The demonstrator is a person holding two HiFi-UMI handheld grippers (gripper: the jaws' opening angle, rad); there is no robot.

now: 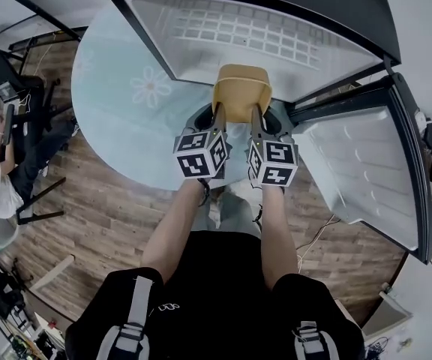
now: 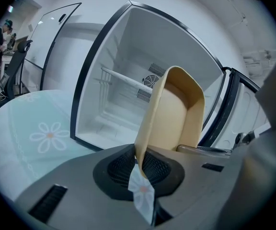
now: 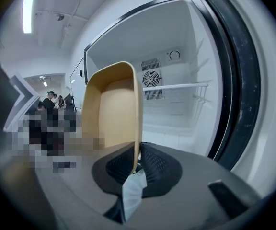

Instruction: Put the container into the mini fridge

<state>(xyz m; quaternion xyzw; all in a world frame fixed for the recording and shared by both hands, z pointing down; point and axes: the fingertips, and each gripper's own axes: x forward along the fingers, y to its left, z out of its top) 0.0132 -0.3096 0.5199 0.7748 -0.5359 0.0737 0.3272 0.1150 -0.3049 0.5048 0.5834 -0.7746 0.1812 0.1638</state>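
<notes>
Nearest the head camera, the person's forearms [image 1: 177, 227] reach forward side by side. The left tongs [image 2: 139, 163] are clenched on the left wall of a tan round-cornered plastic container [image 1: 242, 88], and the right tongs [image 3: 137, 158] are clenched on its right wall. The container looks empty. It hangs in the air above the pale daisy-printed round surface [image 1: 118, 103], just before the mouth of the open black mini fridge [image 1: 261, 28] at the surface's far edge, and is not yet inside.

Each grip is only a pinch on a thin rim, so the likeliest failure is the two hands drifting apart or together. That would bow the walls and could let one side slip out, dropping the container onto the surface. Going in tilted, its front edge could also catch the white wire shelf [image 3: 186, 86] or the fridge's lower lip. The right tongs pass near the open door [image 1: 358, 171] and could knock it.
</notes>
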